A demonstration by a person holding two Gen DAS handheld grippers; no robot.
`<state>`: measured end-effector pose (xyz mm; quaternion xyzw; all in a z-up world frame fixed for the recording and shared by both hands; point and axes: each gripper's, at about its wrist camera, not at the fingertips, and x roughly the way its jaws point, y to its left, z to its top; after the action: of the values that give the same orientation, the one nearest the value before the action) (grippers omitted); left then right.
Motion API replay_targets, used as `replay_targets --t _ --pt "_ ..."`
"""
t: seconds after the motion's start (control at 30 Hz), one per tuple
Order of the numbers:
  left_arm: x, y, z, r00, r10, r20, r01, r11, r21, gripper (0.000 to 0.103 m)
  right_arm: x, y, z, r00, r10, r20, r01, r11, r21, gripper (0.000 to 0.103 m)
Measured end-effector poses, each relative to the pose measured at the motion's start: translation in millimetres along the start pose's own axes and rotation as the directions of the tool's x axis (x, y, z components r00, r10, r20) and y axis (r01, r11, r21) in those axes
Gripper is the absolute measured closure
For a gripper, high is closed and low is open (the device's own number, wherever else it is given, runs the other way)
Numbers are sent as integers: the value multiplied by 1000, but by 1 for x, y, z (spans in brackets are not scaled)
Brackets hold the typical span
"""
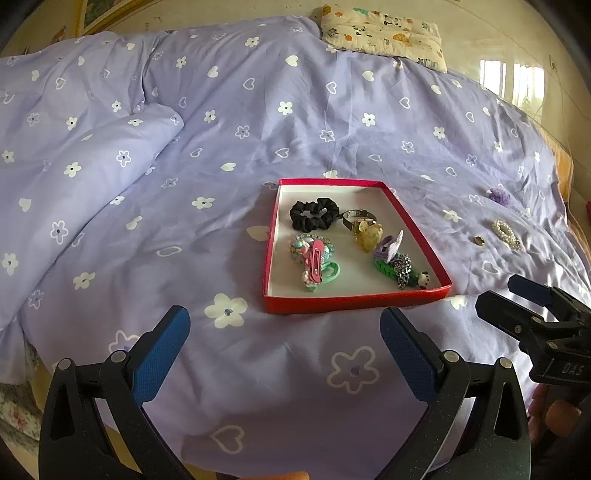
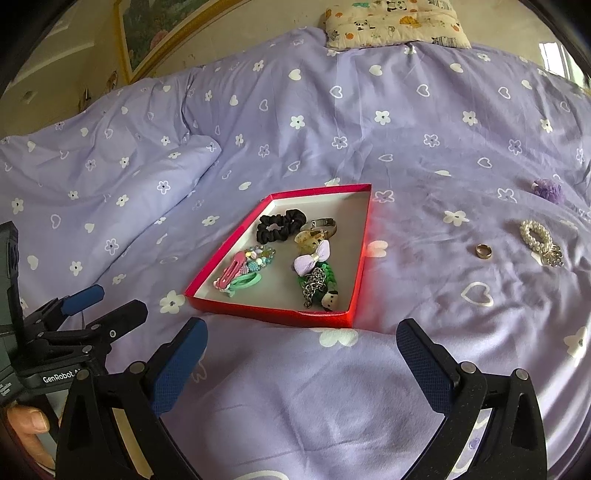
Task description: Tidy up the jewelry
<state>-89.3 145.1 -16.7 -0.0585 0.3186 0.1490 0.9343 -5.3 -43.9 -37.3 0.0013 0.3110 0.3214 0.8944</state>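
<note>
Both grippers are held wide open w/ nothing gripped. The red tray (image 2: 273,314) lies just ahead of the right gripper (image 2: 301,360), slightly left of its jaws; the left gripper (image 1: 284,349) faces the tray's near wall. Loose items lie ahead-right of the right jaws: ring (image 2: 483,251), pearl bracelet (image 2: 535,236), purple flower piece (image 2: 549,190). Likely next step: ring pickup. Jaws should be narrowed beforehand, lowered vertically, and closed across the band w/o pinching the bedsheet (image 2: 406,166).

The pillow (image 2: 397,24) is cut off by the top edge in the right wrist view; the chain (image 1: 403,268) hides part of the green braid (image 1: 386,266) — the ring's (image 1: 480,240) detail is too small to tell.
</note>
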Motion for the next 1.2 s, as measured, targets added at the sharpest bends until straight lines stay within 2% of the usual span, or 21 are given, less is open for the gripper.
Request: replay_targets --t 1.2 --pt "3 2 -3 1000 7 -4 -7 1000 -2 0 -2 5 -1 1000 8 5 -8 1000 -11 0"
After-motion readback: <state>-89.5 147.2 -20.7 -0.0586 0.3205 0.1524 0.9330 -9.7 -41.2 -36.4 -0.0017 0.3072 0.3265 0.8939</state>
